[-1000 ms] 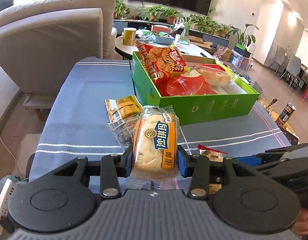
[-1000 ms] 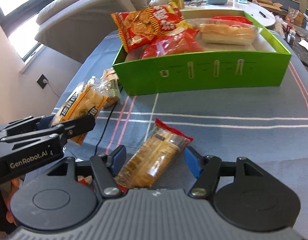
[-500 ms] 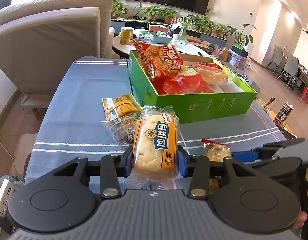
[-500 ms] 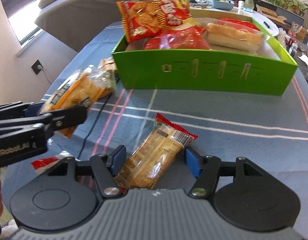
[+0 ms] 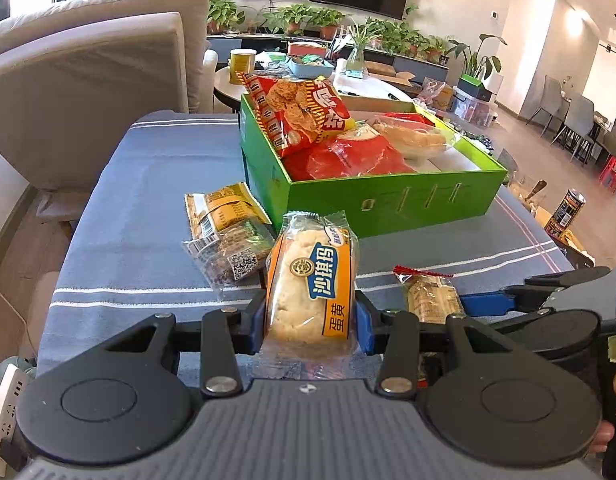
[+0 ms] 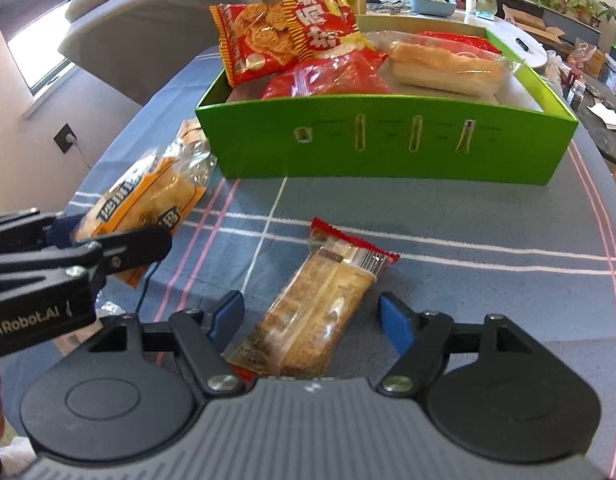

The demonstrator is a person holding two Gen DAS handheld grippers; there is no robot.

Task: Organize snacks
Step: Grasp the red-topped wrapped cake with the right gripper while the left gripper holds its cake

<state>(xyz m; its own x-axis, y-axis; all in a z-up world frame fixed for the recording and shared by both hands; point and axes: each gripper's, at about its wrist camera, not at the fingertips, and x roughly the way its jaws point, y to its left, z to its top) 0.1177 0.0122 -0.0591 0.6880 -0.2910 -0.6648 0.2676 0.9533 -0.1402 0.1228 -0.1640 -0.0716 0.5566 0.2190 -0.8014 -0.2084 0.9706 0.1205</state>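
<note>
The left gripper [image 5: 311, 316] is clamped on an orange-labelled cake packet [image 5: 312, 284], which is held just above the blue striped cloth [image 5: 147, 184]. The jaws of the right gripper [image 6: 312, 318] stand apart and have just been closing; a red-ended biscuit packet [image 6: 320, 304] is lying between them on the cloth, not pressed by the pads. A green box [image 6: 388, 148] with red snack bags and a bread roll is placed farther away, and two small packets [image 5: 227, 236] are seen near its left corner.
</note>
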